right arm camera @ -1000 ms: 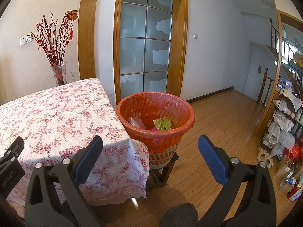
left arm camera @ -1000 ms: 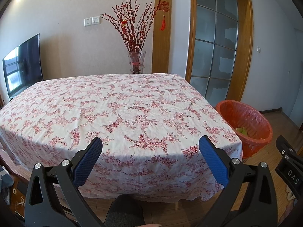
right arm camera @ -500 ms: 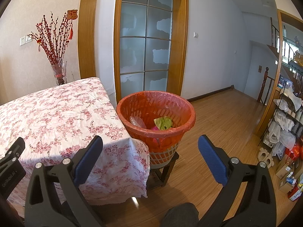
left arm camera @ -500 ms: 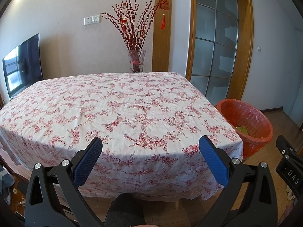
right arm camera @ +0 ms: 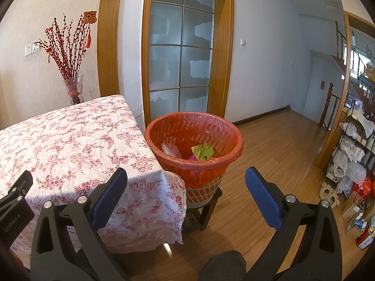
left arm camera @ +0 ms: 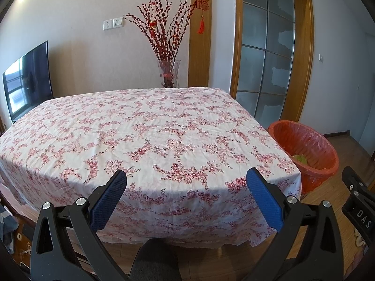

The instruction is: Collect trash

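An orange-lined waste basket [right arm camera: 194,135] stands on a low dark stool at the table's right corner; inside lie a green wrapper [right arm camera: 202,151], a clear plastic piece [right arm camera: 170,149] and something pink. The same basket [left arm camera: 304,145] shows at the right of the left wrist view. My left gripper [left arm camera: 186,182] is open with nothing between its blue pads, held in front of the near edge of the floral tablecloth [left arm camera: 145,135]. My right gripper [right arm camera: 186,180] is open too, nothing in it, held back from the basket and a little below its rim.
A glass vase of red branches [left arm camera: 167,75] stands behind the table's far edge. A TV [left arm camera: 28,82] is at the left wall. Glass-paned door [right arm camera: 180,53] behind the basket. Wooden floor [right arm camera: 276,154] stretches right toward a cluttered shelf [right arm camera: 356,149]. A dark-clad knee [right arm camera: 222,267] shows below.
Both views have tilted or risen slightly, so the table and basket sit a little lower in frame. Both grippers stay open and hold nothing.
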The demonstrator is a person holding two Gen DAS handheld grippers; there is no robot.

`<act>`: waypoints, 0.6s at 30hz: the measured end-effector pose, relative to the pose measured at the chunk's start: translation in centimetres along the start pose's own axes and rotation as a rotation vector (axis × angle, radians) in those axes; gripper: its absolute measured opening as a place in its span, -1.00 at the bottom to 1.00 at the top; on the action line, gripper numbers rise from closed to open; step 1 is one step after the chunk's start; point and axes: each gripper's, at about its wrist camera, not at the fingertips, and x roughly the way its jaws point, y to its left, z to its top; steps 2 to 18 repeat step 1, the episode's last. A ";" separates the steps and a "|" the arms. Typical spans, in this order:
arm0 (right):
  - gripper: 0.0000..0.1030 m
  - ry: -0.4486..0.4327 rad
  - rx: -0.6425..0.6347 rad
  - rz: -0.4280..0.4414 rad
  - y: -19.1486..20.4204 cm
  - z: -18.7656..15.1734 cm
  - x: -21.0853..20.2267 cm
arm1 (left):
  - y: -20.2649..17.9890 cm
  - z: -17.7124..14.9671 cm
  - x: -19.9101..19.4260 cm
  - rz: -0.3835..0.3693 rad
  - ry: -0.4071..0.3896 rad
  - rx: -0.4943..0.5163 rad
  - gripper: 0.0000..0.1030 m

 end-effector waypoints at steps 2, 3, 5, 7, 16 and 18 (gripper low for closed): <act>0.91 0.000 0.000 0.000 0.0 0.0 0.0 | 0.0 0.0 0.0 0.000 0.001 0.000 0.95; 0.91 0.000 0.000 0.000 0.0 0.0 0.0 | 0.0 0.0 0.0 0.000 0.001 0.000 0.95; 0.91 0.000 0.000 0.000 0.0 0.0 0.0 | 0.0 0.0 0.0 0.000 0.001 0.000 0.95; 0.91 0.000 0.000 0.000 0.0 0.0 0.0 | 0.0 0.0 0.0 0.000 0.001 0.000 0.95; 0.91 0.000 0.000 0.000 0.0 0.0 0.0 | 0.0 0.0 0.0 0.000 0.001 0.000 0.95; 0.91 0.000 0.000 0.000 0.0 0.0 0.0 | 0.0 0.0 0.0 0.000 0.001 0.000 0.95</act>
